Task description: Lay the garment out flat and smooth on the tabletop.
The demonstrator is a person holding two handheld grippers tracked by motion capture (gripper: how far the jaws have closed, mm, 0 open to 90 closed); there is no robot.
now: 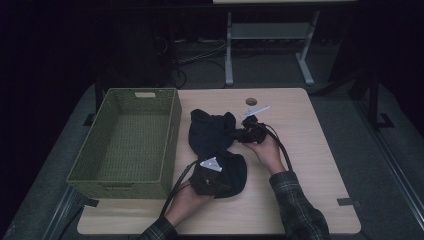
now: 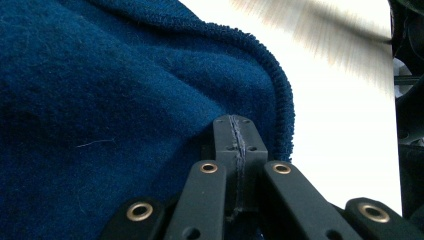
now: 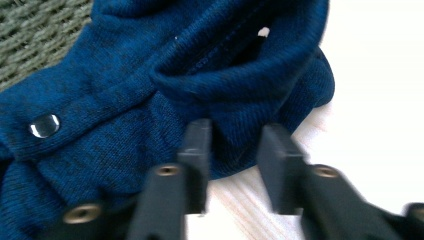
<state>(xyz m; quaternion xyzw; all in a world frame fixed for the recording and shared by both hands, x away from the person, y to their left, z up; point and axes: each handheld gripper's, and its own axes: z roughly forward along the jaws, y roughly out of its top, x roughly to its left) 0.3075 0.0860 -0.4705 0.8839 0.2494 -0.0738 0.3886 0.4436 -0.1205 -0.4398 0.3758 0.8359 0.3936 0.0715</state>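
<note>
Blue garment (image 1: 212,135) at frame centre: left gripper (image 2: 235,145) jaws clamped on it, right gripper (image 3: 235,150) jaws apart at its hem.

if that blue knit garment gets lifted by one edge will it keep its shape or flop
Probably flop: the blue knit garment lies rumpled in soft folds. It looks light, fuzzy, unlikely to slip; the left gripper is shut on its edge. Its snap button might catch the green basket.

I am working in what looks like a lab or office room: a pale wooden desk (image 1: 310,150) with a cable port (image 1: 250,101), grey carpet floor (image 1: 350,130), loose floor cables (image 1: 195,57), and a second metal-legged desk (image 1: 270,35) behind.
</note>
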